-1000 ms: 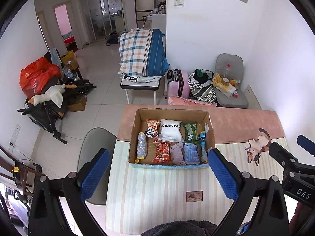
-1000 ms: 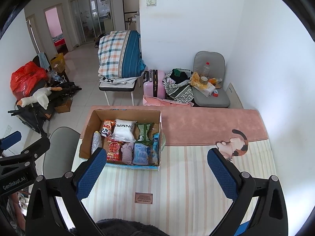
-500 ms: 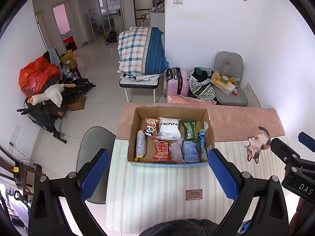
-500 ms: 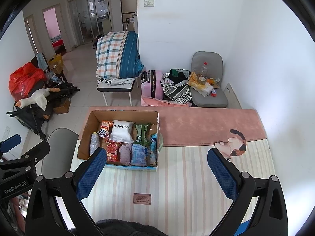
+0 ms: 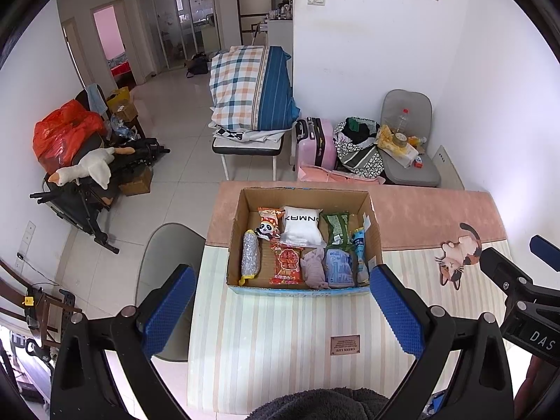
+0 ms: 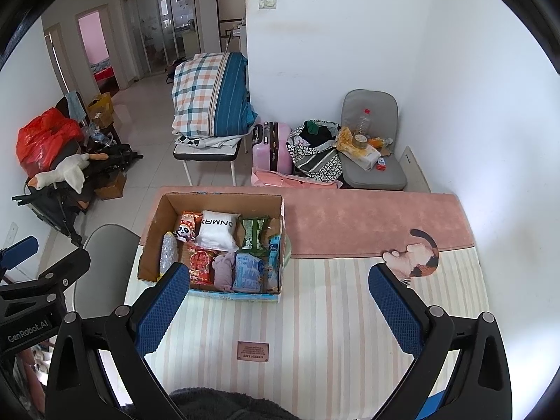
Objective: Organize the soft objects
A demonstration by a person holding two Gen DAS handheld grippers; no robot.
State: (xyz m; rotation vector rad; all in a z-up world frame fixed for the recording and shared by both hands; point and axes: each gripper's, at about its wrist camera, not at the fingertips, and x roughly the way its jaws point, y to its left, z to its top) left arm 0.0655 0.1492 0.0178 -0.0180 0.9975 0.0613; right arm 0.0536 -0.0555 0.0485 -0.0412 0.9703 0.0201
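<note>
An open cardboard box [image 5: 374,225] [image 6: 150,241] stands on a striped cloth-covered table [image 5: 280,336] [image 6: 332,308]. In it lie several soft packs: a white pillow pack [image 5: 301,225] [image 6: 217,230], a red snack bag [image 5: 287,266] [image 6: 201,266], a pale purple cloth [image 5: 314,267] [image 6: 224,268], a blue pack [image 5: 337,267] [image 6: 247,272], a green bag [image 5: 335,228] [image 6: 254,232], a panda pack [image 5: 267,225] and a silvery roll [image 5: 250,257] [image 6: 168,252]. My left gripper [image 5: 280,311] is open and empty, high above the table in front of the box. My right gripper [image 6: 280,309] is open and empty, to the right of the box.
A grey chair [image 5: 164,262] stands at the table's left. Beyond the table are a pink suitcase [image 5: 315,143], a grey chair with clutter [image 5: 409,147], a bench with a plaid quilt [image 5: 250,94] and a plush goose [image 5: 87,168] on black gear.
Both views have drifted slightly; the box sits a little lower and closer in frame. Both grippers stay open and empty.
</note>
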